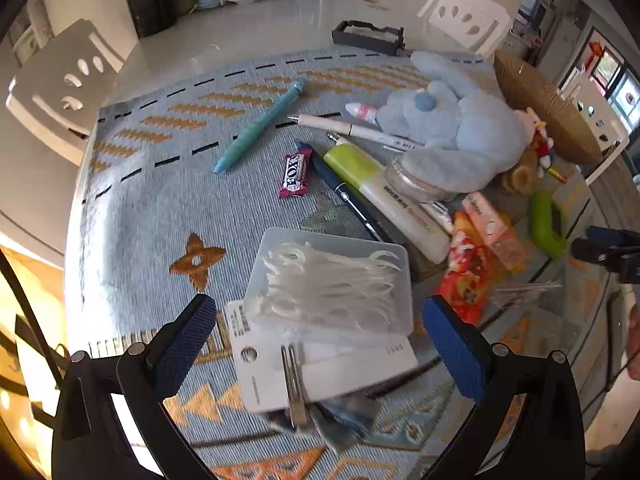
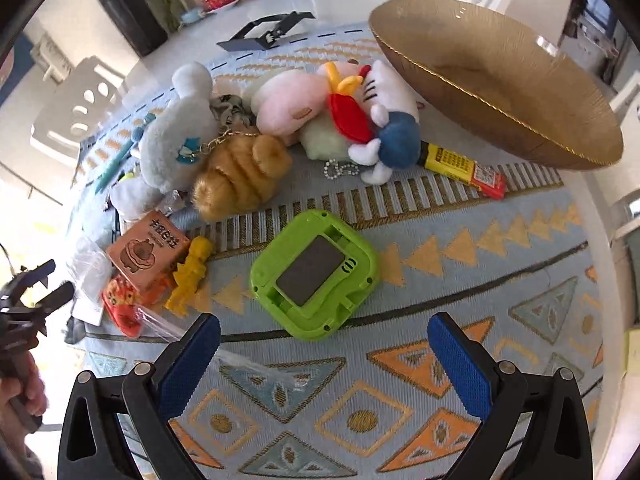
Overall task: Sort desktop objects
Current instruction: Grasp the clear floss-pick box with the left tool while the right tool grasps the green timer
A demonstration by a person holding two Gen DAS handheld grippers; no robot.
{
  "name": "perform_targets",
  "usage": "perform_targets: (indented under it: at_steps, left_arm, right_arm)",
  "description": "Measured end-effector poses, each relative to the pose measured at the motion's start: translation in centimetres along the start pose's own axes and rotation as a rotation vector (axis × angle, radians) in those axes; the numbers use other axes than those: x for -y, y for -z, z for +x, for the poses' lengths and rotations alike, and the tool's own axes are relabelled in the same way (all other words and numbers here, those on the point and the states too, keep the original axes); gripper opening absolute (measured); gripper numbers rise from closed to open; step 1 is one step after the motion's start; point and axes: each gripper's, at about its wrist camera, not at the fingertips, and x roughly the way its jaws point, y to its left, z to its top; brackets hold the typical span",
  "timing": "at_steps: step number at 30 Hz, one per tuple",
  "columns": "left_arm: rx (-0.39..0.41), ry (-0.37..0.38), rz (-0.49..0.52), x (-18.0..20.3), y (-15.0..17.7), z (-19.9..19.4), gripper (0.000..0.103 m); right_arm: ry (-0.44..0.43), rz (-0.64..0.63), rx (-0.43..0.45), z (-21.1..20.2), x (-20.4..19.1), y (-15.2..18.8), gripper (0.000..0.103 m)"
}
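My left gripper point(image 1: 320, 344) hangs open above a clear box of floss picks point(image 1: 332, 280) that rests on a white card point(image 1: 324, 372), with a small metal fork point(image 1: 294, 388) on the card. Beyond them lie a teal pen point(image 1: 260, 126), a pink candy point(image 1: 295, 176), a dark pen point(image 1: 352, 200), a green-capped tube point(image 1: 384, 196) and a light blue plush point(image 1: 460, 136). My right gripper point(image 2: 324, 364) is open over the patterned mat, just short of a green square gadget point(image 2: 316, 272). Plush toys point(image 2: 280, 128) are piled behind it, next to a gold bowl point(image 2: 500, 80).
A black tray point(image 1: 368, 36) sits at the mat's far edge. White chairs point(image 1: 60, 88) stand around the table. An orange box point(image 2: 148, 248), a yellow figure point(image 2: 190, 276), a red snack packet point(image 2: 124, 308) and a yellow-red tube point(image 2: 464, 168) lie on the mat.
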Motion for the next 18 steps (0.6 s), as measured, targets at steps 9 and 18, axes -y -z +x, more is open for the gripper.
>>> perform_targets:
  at_steps: [9,18]
  left_arm:
    - [-0.018,-0.015,0.102,1.4,0.3,2.5,0.103]
    - [0.069,0.078,0.092,1.3,0.4,2.1,0.086]
  right_arm:
    - [-0.008,0.15,-0.035,1.1,0.9,0.2,0.103]
    - [0.043,0.244,-0.034,2.5,-0.2,-0.5,0.101]
